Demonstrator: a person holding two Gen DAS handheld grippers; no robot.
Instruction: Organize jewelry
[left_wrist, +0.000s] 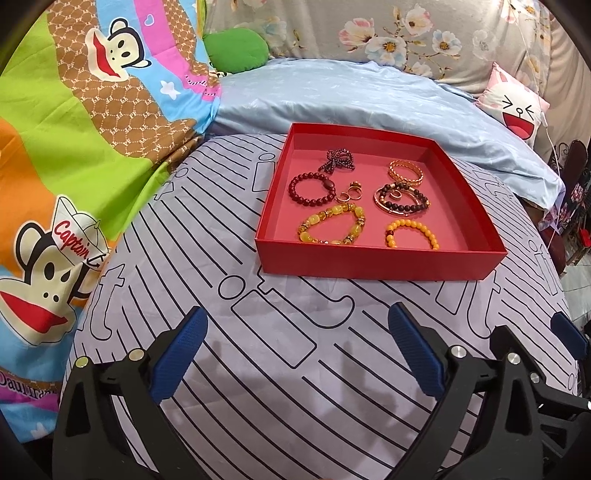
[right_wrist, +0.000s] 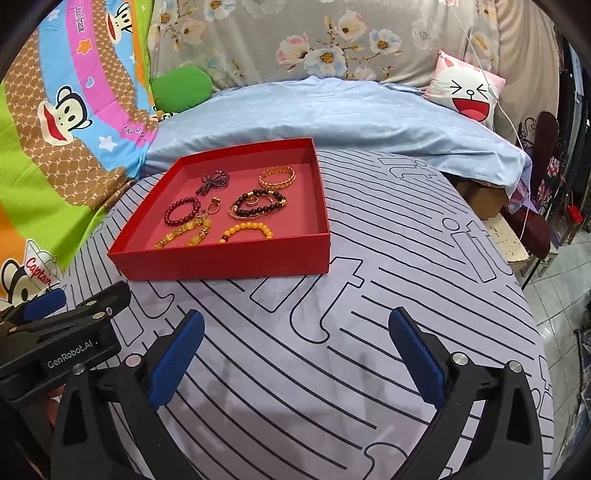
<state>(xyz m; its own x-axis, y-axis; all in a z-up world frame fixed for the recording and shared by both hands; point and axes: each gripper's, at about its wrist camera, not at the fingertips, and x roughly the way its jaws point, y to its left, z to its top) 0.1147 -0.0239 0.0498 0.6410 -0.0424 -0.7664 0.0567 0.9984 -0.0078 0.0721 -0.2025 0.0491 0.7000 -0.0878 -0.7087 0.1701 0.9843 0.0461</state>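
Note:
A shallow red box (left_wrist: 369, 263) (right_wrist: 221, 260) sits on the striped lilac cloth. It holds several bracelets: a dark red bead one (left_wrist: 312, 187), a yellow bead one (left_wrist: 332, 224), an orange bead one (left_wrist: 412, 233), a gold band (left_wrist: 405, 172), a dark bead and gold ring set (left_wrist: 402, 199), a dark beaded bow (left_wrist: 338, 160) and small gold rings (left_wrist: 351, 192). My left gripper (left_wrist: 297, 354) is open and empty, well short of the box. My right gripper (right_wrist: 295, 354) is open and empty, to the right of the left one, below the box.
The cloth covers a round table (right_wrist: 406, 258) that drops off at the right to a tiled floor (right_wrist: 565, 295). A light blue sheet (left_wrist: 369, 96), a cartoon monkey blanket (left_wrist: 74, 147), a green cushion (left_wrist: 236, 48) and a pink face pillow (left_wrist: 517, 107) lie behind.

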